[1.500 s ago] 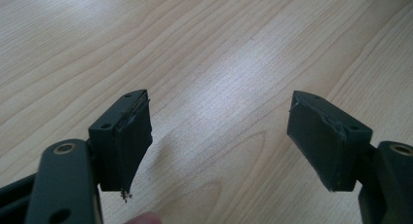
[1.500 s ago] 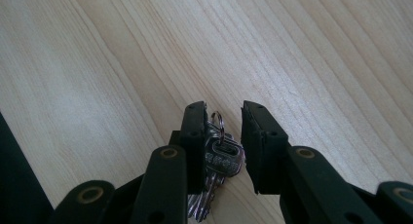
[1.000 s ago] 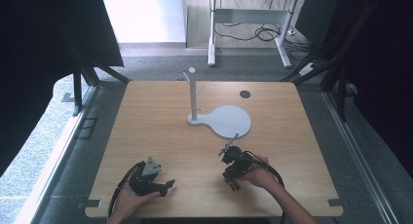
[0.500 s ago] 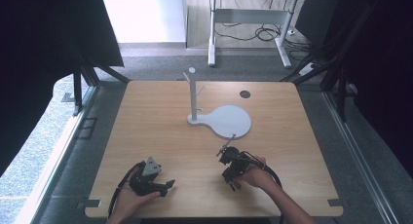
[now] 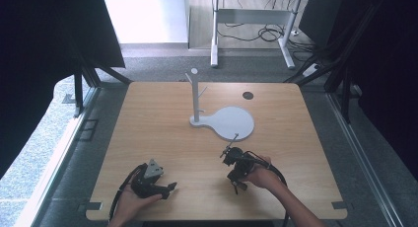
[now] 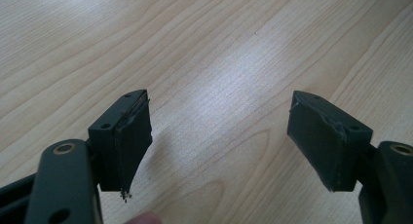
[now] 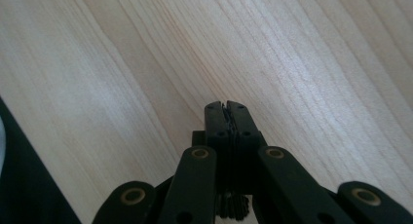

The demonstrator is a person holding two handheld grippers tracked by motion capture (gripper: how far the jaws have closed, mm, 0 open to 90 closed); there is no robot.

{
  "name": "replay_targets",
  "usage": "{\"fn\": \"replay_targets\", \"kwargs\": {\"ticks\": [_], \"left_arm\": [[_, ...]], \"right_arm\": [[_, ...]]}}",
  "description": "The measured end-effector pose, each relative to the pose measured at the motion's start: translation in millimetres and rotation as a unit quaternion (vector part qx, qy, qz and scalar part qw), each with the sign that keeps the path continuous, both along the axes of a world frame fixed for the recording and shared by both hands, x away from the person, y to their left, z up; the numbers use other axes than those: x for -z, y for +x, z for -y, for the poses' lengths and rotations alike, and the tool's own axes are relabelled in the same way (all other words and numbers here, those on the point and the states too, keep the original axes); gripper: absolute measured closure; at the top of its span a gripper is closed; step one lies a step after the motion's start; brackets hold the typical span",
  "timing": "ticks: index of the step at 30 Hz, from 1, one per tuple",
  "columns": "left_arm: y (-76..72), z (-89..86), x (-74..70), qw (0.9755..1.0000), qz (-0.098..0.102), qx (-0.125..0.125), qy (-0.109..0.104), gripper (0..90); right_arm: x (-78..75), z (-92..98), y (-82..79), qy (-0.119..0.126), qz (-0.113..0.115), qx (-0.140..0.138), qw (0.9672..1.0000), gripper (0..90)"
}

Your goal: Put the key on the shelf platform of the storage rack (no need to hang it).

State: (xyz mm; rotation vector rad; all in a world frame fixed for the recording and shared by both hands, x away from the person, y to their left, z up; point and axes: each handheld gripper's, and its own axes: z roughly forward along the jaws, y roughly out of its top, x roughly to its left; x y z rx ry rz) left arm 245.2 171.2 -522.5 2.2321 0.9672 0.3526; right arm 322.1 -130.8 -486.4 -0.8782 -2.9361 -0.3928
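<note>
**Two tools low on a bare wooden counter**

My left tool (image 5: 166, 188) sits at about seven o'clock on the counter (image 5: 148, 118), close to the near edge, with my left hand (image 5: 129, 203) wrapped around its back end. In the left gripper view its jaws stand spread wide, the left tool (image 6: 219, 136) having nothing between its two black pads (image 6: 132, 136), just pale wood grain below them. A fingertip (image 6: 146, 218) of mine shows at the bottom edge of that view.

My right tool (image 5: 235, 181) lies at about five o'clock, tipped over in my right hand (image 5: 263, 176), with its cable looping round behind my wrist. In the right gripper view the right tool (image 7: 226, 107) has its jaws pressed together, pinching nothing, and the wood runs beneath them in slanting lines.

Farther out, just past the middle of the counter toward twelve o'clock, a white stand (image 5: 195, 96) rises upright with short pegs branching off its post. Its flat round white base plate (image 5: 231, 122) spreads toward three o'clock from the post, and the near rim of that plate lies close to my right tool. A small dark round spot (image 5: 248, 95) marks the counter at about one o'clock, apart from the plate.

Beyond the far edge I see grey floor, metal desk legs (image 5: 215, 34) and loose cables (image 5: 261, 33).
</note>
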Motion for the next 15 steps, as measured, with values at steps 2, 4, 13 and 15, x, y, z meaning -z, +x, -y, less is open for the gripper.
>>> {"fn": "replay_targets", "kwargs": {"ticks": [2,4,13,15], "left_arm": [[0.0,0.0,0.0,1.0000,0.000,0.000,0.000,24.3],[-0.1,0.0,0.0,1.0000,0.000,0.000,0.000,24.4],[-0.2,0.9,0.3,1.0000,0.000,0.000,0.000,24.4],[-0.2,1.3,0.7,1.0000,-0.002,0.000,0.001,24.4]], "right_arm": [[-4.4,0.8,0.1,0.002,0.005,-0.009,0.9999,89.4],[-6.8,1.0,-0.1,0.002,0.007,-0.009,0.9999,89.4],[-32.3,5.3,-1.3,0.021,0.023,-0.021,0.9993,89.6],[-35.7,5.0,-1.6,0.019,0.023,-0.023,0.9993,89.6]]}}
